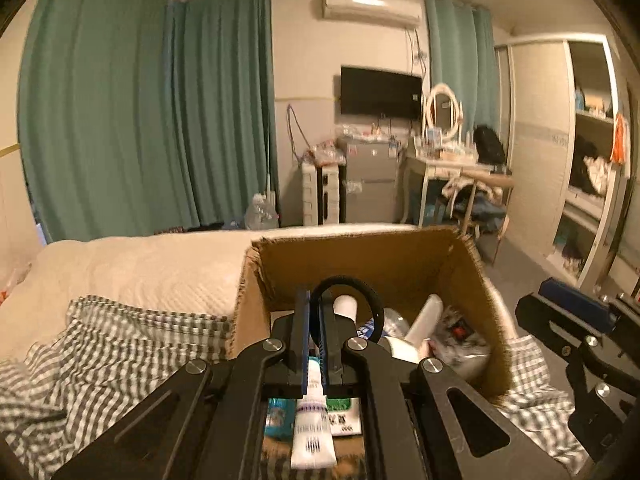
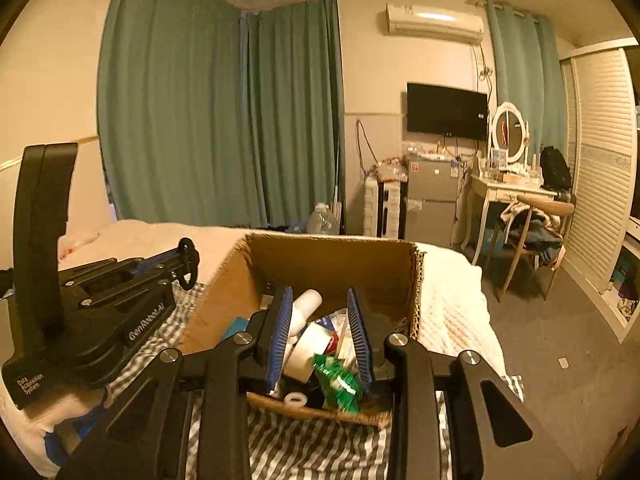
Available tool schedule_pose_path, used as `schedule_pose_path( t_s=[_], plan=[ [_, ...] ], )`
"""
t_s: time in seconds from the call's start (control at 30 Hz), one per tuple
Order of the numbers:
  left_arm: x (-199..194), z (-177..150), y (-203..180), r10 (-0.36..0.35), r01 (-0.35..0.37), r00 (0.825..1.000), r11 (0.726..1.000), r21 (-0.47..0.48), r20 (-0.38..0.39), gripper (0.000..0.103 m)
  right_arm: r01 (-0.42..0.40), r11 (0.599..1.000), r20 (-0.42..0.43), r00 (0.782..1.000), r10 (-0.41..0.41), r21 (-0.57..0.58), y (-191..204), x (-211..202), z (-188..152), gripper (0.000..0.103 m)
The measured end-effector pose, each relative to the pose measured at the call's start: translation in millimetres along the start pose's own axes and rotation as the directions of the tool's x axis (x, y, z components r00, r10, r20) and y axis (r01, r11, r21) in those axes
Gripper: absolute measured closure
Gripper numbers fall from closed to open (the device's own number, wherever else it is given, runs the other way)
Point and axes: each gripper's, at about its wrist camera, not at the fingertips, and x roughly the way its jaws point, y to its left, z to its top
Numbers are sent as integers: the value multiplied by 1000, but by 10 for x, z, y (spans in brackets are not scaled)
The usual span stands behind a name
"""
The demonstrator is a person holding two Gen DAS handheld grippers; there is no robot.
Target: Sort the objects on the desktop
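Over the cardboard box (image 1: pixel 360 264), left gripper (image 1: pixel 314 320) has its jaws pressed on a black hair tie (image 1: pixel 372 300), loop standing at 12 o'clock above the fingertips. Looks light, soft and stretchy; a pinch on the band anywhere should hold. Right gripper (image 2: pixel 320 320) hangs jaws spread, empty, above the box's white bottle (image 2: pixel 306 304) and green packet (image 2: pixel 338 380).
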Motion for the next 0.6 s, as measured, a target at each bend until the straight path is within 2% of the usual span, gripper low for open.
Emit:
schedule_pose_path(
  t_s=[0.2, 0.3, 0.4, 0.43, 0.47, 0.5, 0.53, 0.6],
  plan=[
    [756, -136, -54, -2, 3, 991, 1000, 6, -134, 99, 5, 1000, -100, 995, -6, -7, -114, 736, -67, 75],
    [932, -207, -72, 3, -2, 986, 1000, 3, -170, 99, 7, 1000, -145, 989, -9, -14, -185, 994, -135, 75],
    [964, -242, -82, 10, -8, 983, 1000, 11, -181, 94, 5, 1000, -167, 986, -7, -12, -254, 1141, -188, 75],
    [942, -245, -76, 9, -8, 984, 1000, 8, -179, 87, 6, 1000, -169, 986, -7, -8, -266, 1157, -197, 75],
    [917, -245, -67, 10, -10, 985, 1000, 4, -175, 73, 4, 1000, -168, 986, -4, -1, -286, 1158, -202, 75],
    [875, -234, -67, 14, -15, 986, 1000, -1, -168, 63, 4, 1000, -166, 986, -3, 4, -298, 1147, -199, 75],
    [820, -223, -63, 22, -23, 987, 1000, -5, -159, 43, 4, 1000, -162, 987, -3, 7, -306, 1117, -197, 75],
    [712, -191, -54, 33, -35, 989, 999, -6, -145, 39, 9, 1000, -151, 988, -7, 8, -295, 1047, -174, 75]
  ],
)
